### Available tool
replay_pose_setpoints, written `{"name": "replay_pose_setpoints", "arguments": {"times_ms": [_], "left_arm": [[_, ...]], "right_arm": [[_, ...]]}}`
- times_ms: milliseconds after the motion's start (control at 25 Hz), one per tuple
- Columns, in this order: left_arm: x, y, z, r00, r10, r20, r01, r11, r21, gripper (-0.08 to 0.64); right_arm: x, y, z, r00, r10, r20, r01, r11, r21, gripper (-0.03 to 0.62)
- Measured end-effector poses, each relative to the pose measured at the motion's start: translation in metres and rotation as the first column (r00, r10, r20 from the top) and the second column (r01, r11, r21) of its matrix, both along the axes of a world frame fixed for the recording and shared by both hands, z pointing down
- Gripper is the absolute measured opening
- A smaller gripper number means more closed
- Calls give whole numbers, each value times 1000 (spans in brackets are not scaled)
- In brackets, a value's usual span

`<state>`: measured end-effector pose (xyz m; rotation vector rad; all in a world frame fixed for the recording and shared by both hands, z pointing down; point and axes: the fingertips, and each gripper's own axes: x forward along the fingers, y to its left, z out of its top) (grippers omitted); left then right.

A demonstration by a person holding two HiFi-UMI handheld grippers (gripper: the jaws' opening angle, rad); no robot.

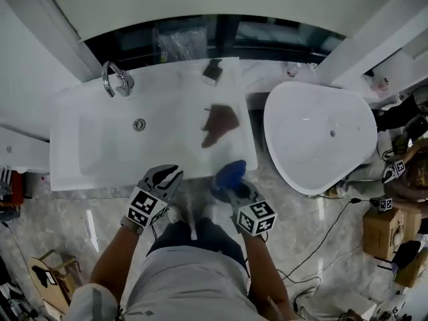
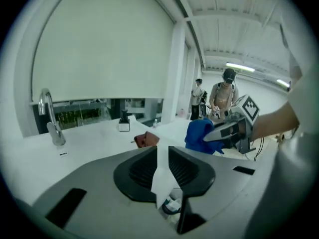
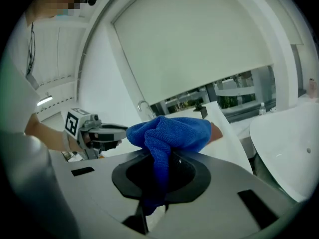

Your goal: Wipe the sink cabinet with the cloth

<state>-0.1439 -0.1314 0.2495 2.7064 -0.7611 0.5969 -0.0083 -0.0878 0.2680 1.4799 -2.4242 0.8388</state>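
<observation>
Right gripper (image 1: 231, 190) fingers clenched on blue cloth (image 1: 229, 173); left gripper (image 1: 167, 173) fingers slightly apart, empty; brown item (image 1: 219, 123) on white counter (image 1: 187, 92).

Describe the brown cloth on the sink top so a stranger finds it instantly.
Start at the white sink cabinet, left of the bathtub. Right of its drain, the brown cloth lies crumpled and loose on the flat top. Its only rival, the blue cloth, is clamped in the right hand-held gripper.
</observation>
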Motion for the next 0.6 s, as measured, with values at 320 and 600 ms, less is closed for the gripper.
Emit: {"name": "replay_pose_setpoints", "arguments": {"times_ms": [320,600], "left_arm": [[-27,-8,-93,966,-161,-202,182,980,87,20],[-59,-10,-154,933,-233,-274,277,952,133,11]], "right_arm": [[-43,-39,-97,996,-78,35,68,973,219,61],[-81,-45,-169,986,-164,1,153,922,356,61]]}}
